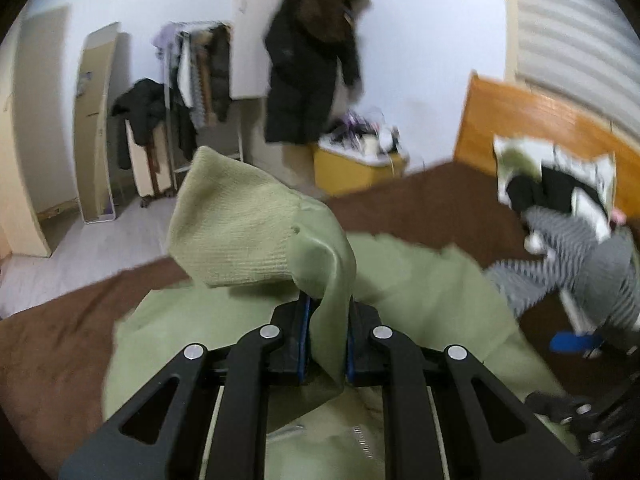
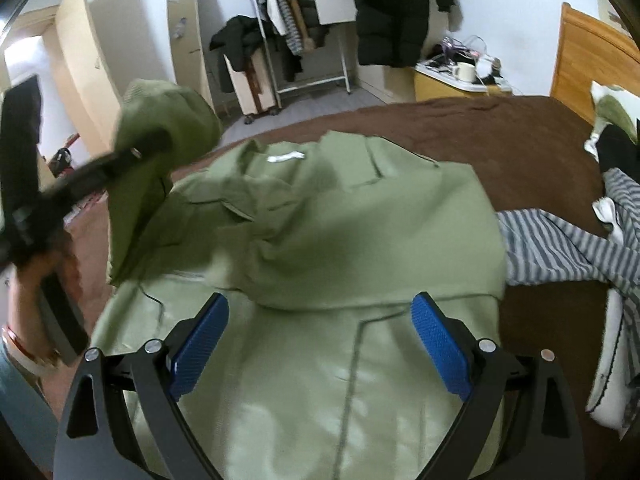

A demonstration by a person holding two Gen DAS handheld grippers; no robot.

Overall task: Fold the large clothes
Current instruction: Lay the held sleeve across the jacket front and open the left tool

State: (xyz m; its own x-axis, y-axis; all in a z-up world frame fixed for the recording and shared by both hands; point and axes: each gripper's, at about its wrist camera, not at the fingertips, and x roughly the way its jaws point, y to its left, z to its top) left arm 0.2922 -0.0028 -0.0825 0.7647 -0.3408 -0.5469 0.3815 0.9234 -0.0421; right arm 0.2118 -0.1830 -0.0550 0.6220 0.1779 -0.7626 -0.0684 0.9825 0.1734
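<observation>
On the brown bed [image 2: 460, 128] lies the green jacket [image 2: 340, 220], mid-fold: left gripper [image 1: 328, 332] is clamped on its sleeve [image 1: 240, 224], lifted up. Right gripper [image 2: 320, 344] hovers wide open, empty. Next move's probably laying that sleeve across the body.

We are seeing the left gripper [image 1: 327, 336] pinching a fold of the green jacket [image 1: 420, 280], its blue pads pressing the cloth from both sides. The ribbed cuff [image 1: 228, 224] is standing up above the jaws, drooping left. The rest of the jacket is lying spread on the brown bedspread [image 1: 52, 352]. A striped garment [image 1: 576, 264] is lying to the right, near a pillow [image 1: 520, 156] against the wooden headboard [image 1: 532, 116]. A dark coat [image 1: 308, 64] is hanging on the wall.
</observation>
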